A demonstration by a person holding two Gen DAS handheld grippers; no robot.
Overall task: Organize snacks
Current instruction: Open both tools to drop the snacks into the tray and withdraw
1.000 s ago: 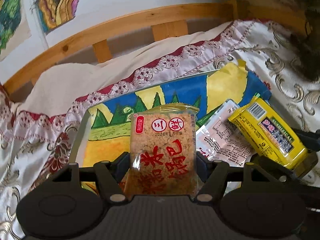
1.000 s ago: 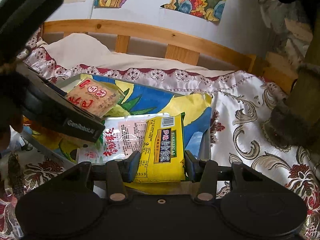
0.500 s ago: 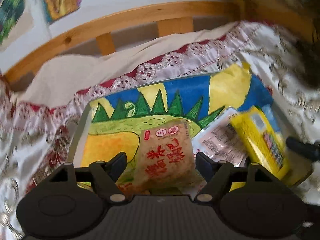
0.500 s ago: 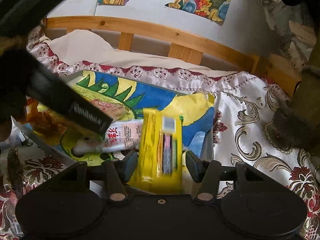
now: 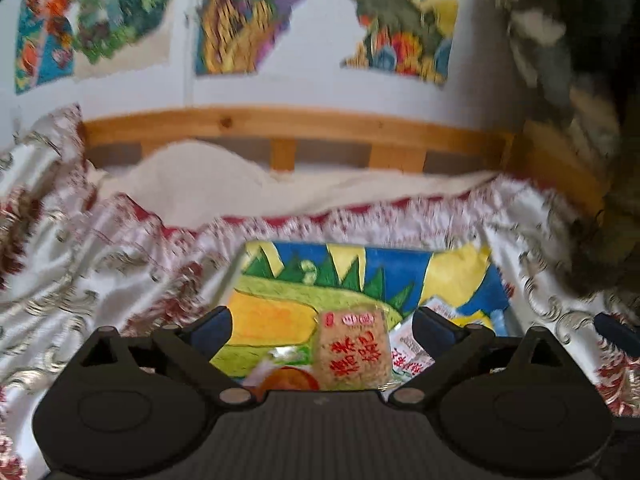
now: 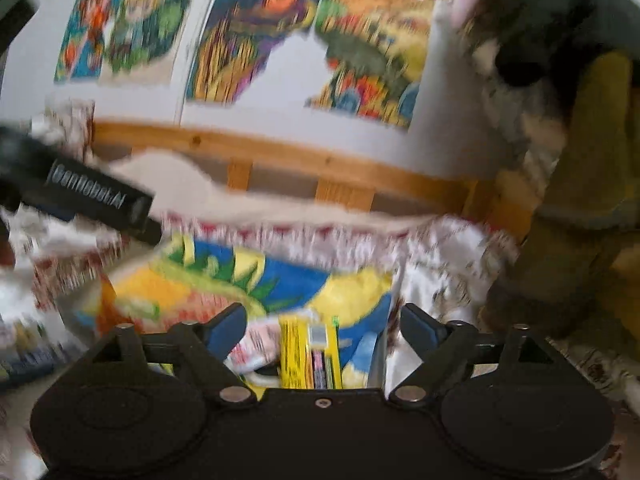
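Between the fingers of my left gripper (image 5: 322, 322), which stand wide apart and clamp nothing, I see the brown rice-cracker packet (image 5: 352, 354) with red characters lying flat below, closer to the right finger but touching neither. Just right of it, under that finger, lies a white packet (image 5: 408, 354) with red print. Both rest on the tray (image 5: 400, 268) lined with a bright painted landscape, which sits on the patterned bedspread (image 5: 100, 272) ahead of the gripper.

My right gripper (image 6: 322, 324) is also spread open and empty; the yellow snack bar (image 6: 310, 356) lies on the same tray (image 6: 288, 280) between its fingers, clear of both. The left gripper body (image 6: 92, 200) crosses the upper left of this view. Beyond the tray, a wooden bed rail (image 5: 280, 126) runs below torn colourful pictures (image 5: 248, 20) on the wall. Both views are motion-blurred.
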